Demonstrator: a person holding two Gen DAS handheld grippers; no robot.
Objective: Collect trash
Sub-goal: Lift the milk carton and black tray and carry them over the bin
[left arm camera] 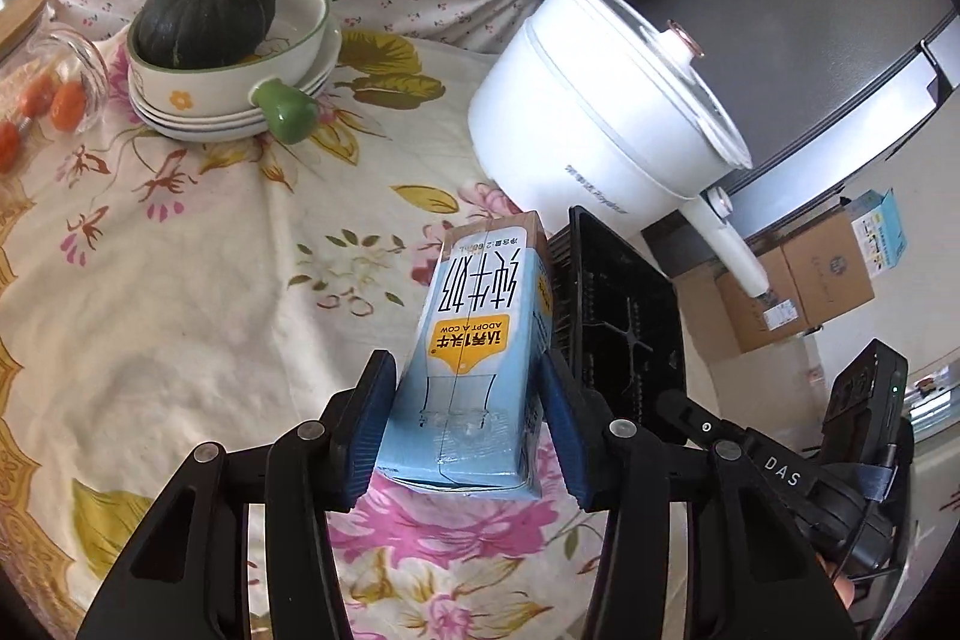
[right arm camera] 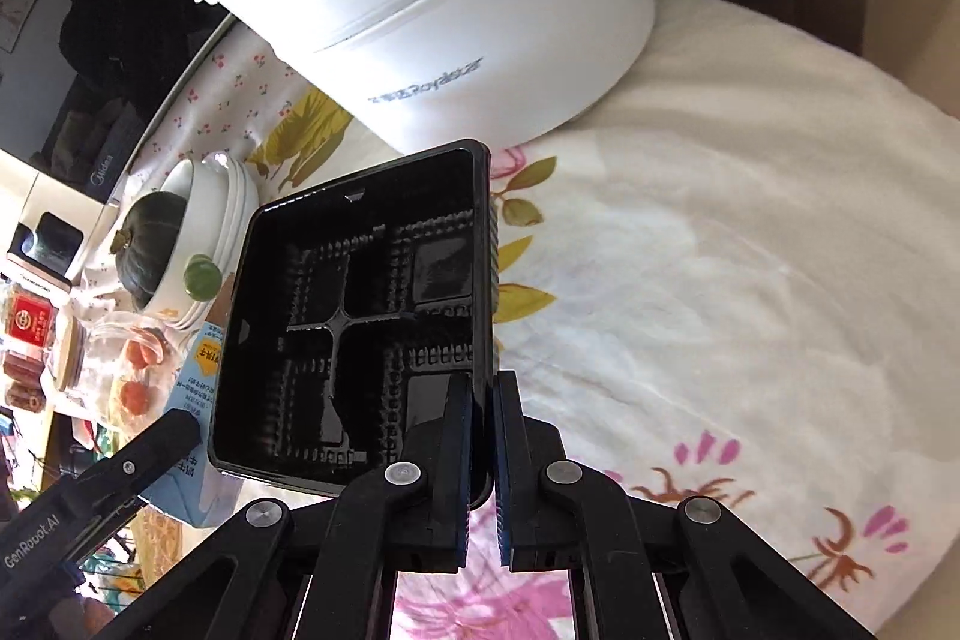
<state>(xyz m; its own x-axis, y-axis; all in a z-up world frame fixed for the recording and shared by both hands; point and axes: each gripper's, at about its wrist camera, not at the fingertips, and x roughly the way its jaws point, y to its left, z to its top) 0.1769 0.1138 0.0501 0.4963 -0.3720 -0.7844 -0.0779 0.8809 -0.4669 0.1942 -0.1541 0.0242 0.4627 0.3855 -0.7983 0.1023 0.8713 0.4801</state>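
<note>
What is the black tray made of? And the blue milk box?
The black compartment tray looks like thin glossy plastic: it shines and has moulded ribbed dividers. The blue-and-white milk carton seems to be coated paperboard: printed faces, folded seams, sharp creased edges.

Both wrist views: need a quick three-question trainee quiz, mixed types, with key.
1. True or false: the left gripper is shut on the blue milk carton.
2. What does the right gripper hold? A) white electric pot B) black plastic food tray C) glass jar
3. Fill in: the dark green squash sits in a white ____ with a green handle.

Key:
1. True; its blue pads press both carton sides.
2. B; the jaws pinch the rim of the black plastic food tray.
3. Bowl, stacked on plates.
</note>
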